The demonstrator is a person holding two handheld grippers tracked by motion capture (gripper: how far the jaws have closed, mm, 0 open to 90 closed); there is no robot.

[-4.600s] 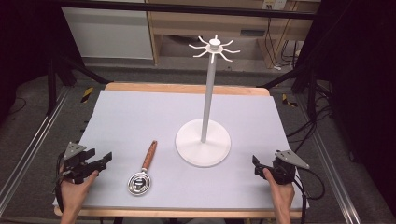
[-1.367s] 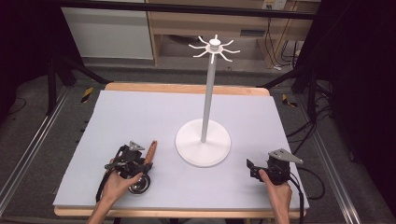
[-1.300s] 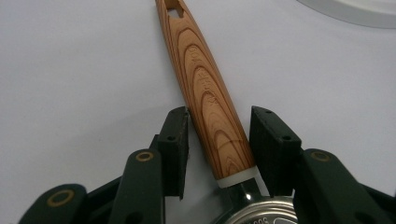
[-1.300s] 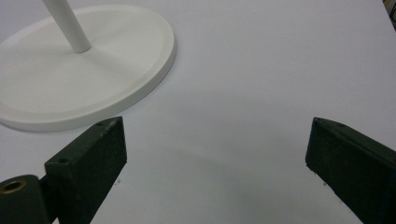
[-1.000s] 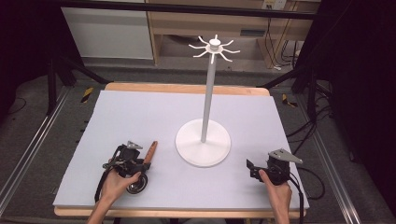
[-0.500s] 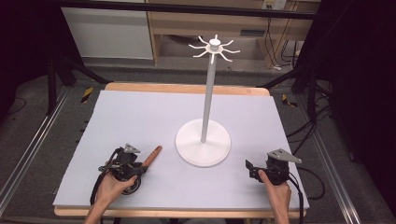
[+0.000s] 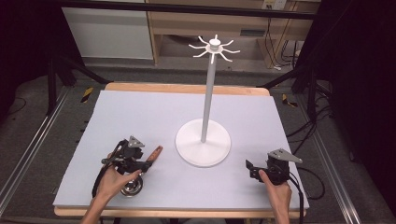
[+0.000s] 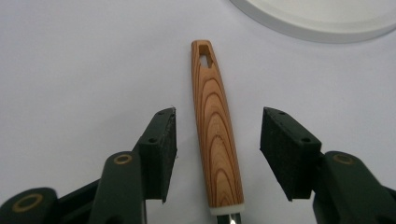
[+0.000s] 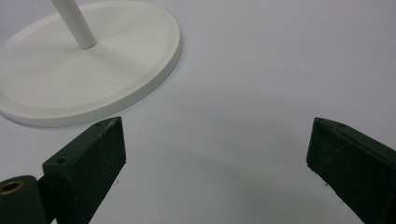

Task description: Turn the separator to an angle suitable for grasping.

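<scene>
A utensil with a striped wooden handle (image 7: 155, 151) and a round metal head (image 7: 131, 187) lies on the pale mat at the front left. My left gripper (image 7: 145, 164) is open and low over it. In the left gripper view the handle (image 8: 215, 154) runs between the two pads (image 8: 163, 149) with a gap on each side, its slotted end pointing at the white stand base (image 8: 317, 18). The tall white stand (image 7: 208, 100) has hooks (image 7: 214, 46) at its top. My right gripper (image 7: 250, 169) is open near the front right, with nothing between its jaws (image 9: 217, 128).
The stand's round base (image 7: 203, 148) sits mid-table, between the two grippers, and appears at the upper left of the right gripper view (image 9: 93, 74). The mat (image 7: 154, 116) lies on a wood-edged table, with shelving and cables on the floor beyond.
My left gripper came from the front left corner to the utensil and now straddles its handle, which has swung slightly to the right. The right gripper edged inward a little.
</scene>
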